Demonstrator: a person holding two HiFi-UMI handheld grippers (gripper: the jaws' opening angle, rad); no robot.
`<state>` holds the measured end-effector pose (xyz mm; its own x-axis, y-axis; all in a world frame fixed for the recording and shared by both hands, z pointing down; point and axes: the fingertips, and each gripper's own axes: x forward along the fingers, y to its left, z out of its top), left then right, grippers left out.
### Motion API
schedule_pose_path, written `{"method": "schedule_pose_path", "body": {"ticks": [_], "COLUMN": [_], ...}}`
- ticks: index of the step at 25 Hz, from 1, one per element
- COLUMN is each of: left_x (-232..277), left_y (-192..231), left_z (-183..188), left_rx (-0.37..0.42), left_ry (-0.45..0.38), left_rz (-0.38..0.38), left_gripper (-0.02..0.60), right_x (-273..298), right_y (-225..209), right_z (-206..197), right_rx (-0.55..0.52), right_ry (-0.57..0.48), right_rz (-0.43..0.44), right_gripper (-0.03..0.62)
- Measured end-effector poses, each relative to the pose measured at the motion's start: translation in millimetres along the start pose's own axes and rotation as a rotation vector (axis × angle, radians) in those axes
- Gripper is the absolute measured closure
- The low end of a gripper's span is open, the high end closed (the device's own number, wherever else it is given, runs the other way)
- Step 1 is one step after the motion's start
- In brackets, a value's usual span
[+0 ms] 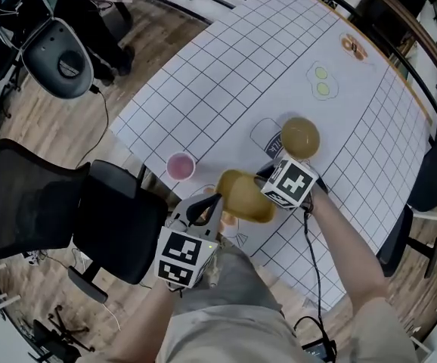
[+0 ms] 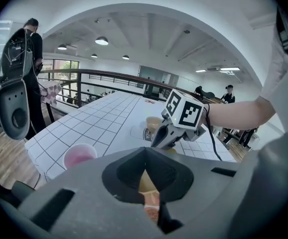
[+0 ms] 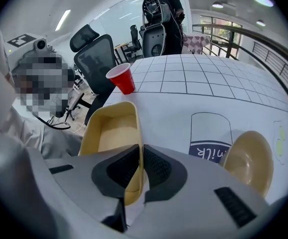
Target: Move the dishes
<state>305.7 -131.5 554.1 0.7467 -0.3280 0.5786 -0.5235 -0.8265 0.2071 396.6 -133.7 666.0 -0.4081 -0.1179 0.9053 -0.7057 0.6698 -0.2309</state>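
- R gripper [image 1: 262,190]: fingers [image 3: 156,166] clenched on long rim of yellow oblong dish [image 1: 243,195], one finger inside the wall, one outside.
- Oblong dish: right of red cup [image 1: 180,165] in head view and nearer the person, at near edge of table [image 1: 226,59]. Tilted, nothing inside per R gripper view. Can't tell if its bottom touches table.
- L gripper [image 1: 213,201]: just right of red cup and nearer the person, tips pointing at left end of oblong dish, just beside it. Contact can't be told.
- L fingers [image 2: 126,171]: tips pressed together at far end, only a thin wedge gap behind. Yellow and pinkish-orange patches visible thru gap, too small to identify. Nothing seen gripped.
- Round yellow bowl [image 1: 300,136]: well right of red cup and farther across table, upright, empty, just beside milk-carton print [image 1: 266,133]. Apart from oblong dish, w/ R gripper's marker cube [image 1: 289,181] btwn them in head view.
- Red cup: upright near table's edge, inside looks pink from above, apart from both dishes.
- Black office chair [image 1: 29,195]: left of red cup, off the table, on wood floor.
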Motion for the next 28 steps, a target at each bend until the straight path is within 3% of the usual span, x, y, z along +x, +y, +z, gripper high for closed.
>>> {"method": "schedule_pose_path", "body": {"ticks": [6, 10, 21, 24, 28], "left_x": [0, -8, -66, -87, -122], "left_y": [1, 0, -14, -20, -30], "left_z": [0, 6, 70, 87, 126], "left_rx": [-0.007, 0.005, 0.054, 0.07, 0.098], "left_ry": [0.018, 0.005, -0.128, -0.177, -0.316], "left_rz": [-0.002, 0.003, 0.028, 0.047, 0.093], "left_gripper": [0.568, 0.568, 0.568, 0.568, 0.568], "right_x": [-3, -18, -137, -171, -221], "right_y": [-2, 0, 31, 53, 84], "right_z": [3, 15, 72, 84, 97], "right_rx": [-0.004, 0.005, 0.065, 0.097, 0.108], "right_ry": [-0.024, -0.095, -0.508, -0.622, -0.765], "right_rz": [-0.049, -0.077, -0.303, -0.327, -0.323], "right_gripper": [0.556, 0.511, 0.502, 0.514, 0.538]}}
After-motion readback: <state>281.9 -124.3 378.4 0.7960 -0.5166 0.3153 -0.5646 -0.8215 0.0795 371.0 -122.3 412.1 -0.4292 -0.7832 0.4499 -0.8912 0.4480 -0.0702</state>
